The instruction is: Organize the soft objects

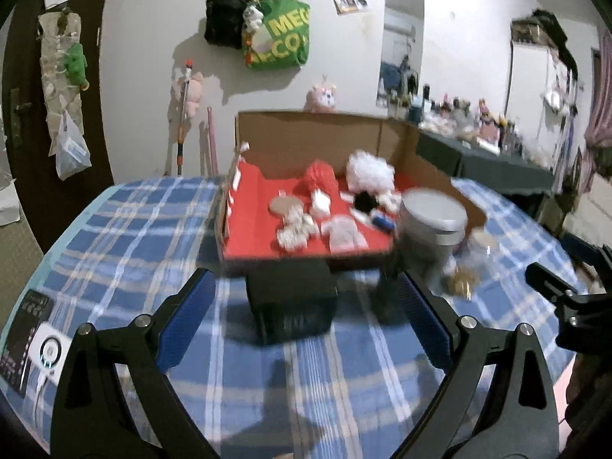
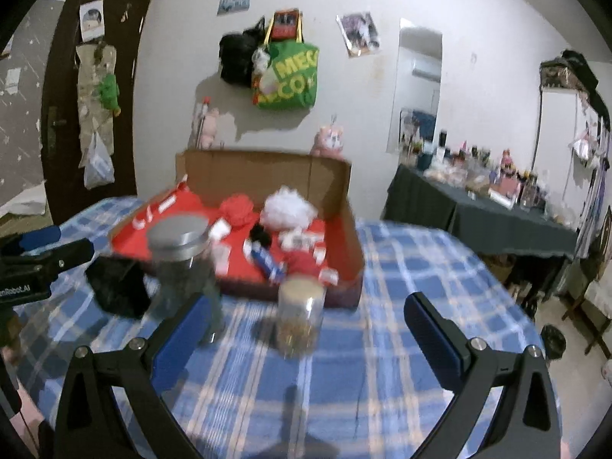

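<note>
A cardboard box (image 1: 306, 141) with a red lining stands on the blue plaid table (image 1: 126, 237). In it lie a red fluffy ball (image 1: 319, 179), a white fluffy ball (image 1: 369, 170) and several small soft toys and cloth bits. My left gripper (image 1: 304, 277) is open, hovering over the table with a black box (image 1: 292, 306) ahead between its fingers. My right gripper (image 2: 305, 299) is open too, and a small clear jar (image 2: 300, 317) stands just ahead between its fingers. Neither holds anything. The red ball (image 2: 237, 208) and white ball (image 2: 288, 208) also show in the right wrist view.
A tall jar with a metal lid (image 2: 181, 264) stands by the cardboard box's front edge, next to the black box (image 2: 118, 287). A dark phone-like device (image 1: 34, 329) lies at the table's left edge. A cluttered side table (image 2: 478, 206) stands to the right, with bags on the wall.
</note>
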### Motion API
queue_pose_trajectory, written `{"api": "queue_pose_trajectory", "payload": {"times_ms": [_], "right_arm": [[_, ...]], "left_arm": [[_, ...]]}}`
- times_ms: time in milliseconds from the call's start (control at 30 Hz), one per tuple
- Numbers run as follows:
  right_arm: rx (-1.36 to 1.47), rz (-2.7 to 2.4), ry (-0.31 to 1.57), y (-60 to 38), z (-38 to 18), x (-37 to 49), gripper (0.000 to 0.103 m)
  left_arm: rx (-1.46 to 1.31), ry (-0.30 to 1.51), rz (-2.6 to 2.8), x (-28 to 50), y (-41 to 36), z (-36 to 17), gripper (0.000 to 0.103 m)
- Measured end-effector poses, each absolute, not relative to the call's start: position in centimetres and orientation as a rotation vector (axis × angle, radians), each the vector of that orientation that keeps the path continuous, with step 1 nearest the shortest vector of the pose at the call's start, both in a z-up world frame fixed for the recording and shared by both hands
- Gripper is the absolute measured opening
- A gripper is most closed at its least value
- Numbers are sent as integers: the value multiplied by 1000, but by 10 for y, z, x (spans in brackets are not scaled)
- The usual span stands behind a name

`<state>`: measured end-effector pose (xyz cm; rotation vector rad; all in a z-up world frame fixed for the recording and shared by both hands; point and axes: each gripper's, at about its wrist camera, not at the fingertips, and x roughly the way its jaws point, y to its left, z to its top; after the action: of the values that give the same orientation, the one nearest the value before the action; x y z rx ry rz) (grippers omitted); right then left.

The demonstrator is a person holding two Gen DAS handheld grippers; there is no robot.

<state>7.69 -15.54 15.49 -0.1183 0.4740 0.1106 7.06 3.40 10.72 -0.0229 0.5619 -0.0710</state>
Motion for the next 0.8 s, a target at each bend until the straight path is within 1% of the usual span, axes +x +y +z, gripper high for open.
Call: {"api": "queue_pose_trajectory", "payload": {"times_ms": [233,333,467,600,800], "right_arm": [[-118,121,649,-147,108,72,103],[-137,105,748,-146,81,84,103],[-115,90,828,-151,61,95,103],[-88,83,861,-154,53,103,103],[-52,88,870,-160,51,106,103]], "left_arm": [[-26,722,-90,69,19,62,97],[-18,781,-83,74,13,44,97],[-31,848,-67,82,10,27,97],[7,860,-17,81,4,22,97],[11,868,2,82,2,23,102]]}}
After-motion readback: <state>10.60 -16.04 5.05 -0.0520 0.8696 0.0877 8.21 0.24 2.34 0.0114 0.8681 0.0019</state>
